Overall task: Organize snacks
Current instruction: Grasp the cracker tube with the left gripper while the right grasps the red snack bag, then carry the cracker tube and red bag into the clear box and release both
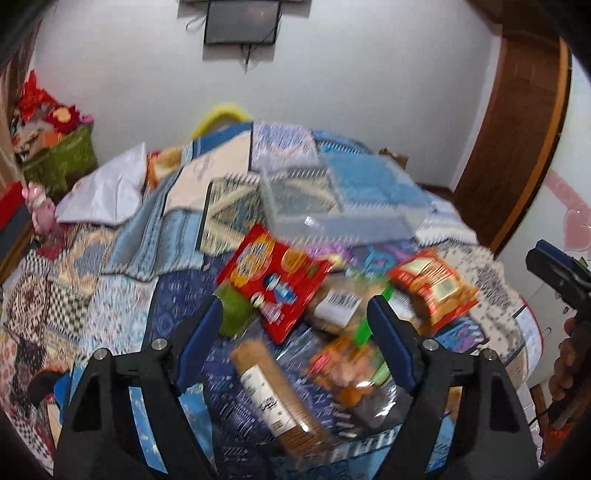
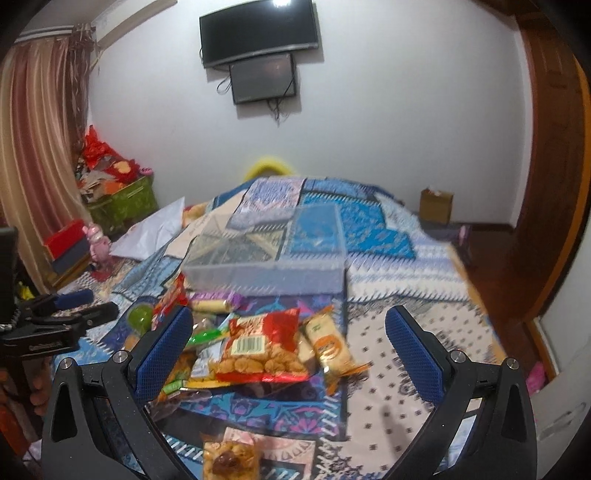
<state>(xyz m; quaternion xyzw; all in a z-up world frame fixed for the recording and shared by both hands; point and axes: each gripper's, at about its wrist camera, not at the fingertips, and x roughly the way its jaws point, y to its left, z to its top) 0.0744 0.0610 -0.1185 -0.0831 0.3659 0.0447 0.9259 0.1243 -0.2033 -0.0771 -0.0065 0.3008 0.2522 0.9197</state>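
Left wrist view: the left tool (image 1: 295,317) hangs open, gripping nothing, above the snack pile (image 1: 332,314) on the bed (image 1: 110,295). Right wrist view: the right tool (image 2: 288,332) gapes open over the red snack bag (image 2: 262,347); a clear box (image 2: 266,273) lies just behind.

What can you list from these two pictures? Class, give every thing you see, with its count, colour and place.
Bed: one, blue patterned cover, fills the middle.
Box: one, clear plastic, divided, on the bed behind the snacks.
Snack pile: several packets, mixed colours, on the bed in front of the box.
Red packet: one, red, left part of the pile.
Biscuit pack: one, brown, near edge of the pile.
Green ball: one, green, left of the pile.
Screens: two, black, on the white wall.
Crate: one, green, left by the curtain.
Left gripper: one, black with blue pads, open over the pile.
Right gripper: one, same colours, open over the pile.
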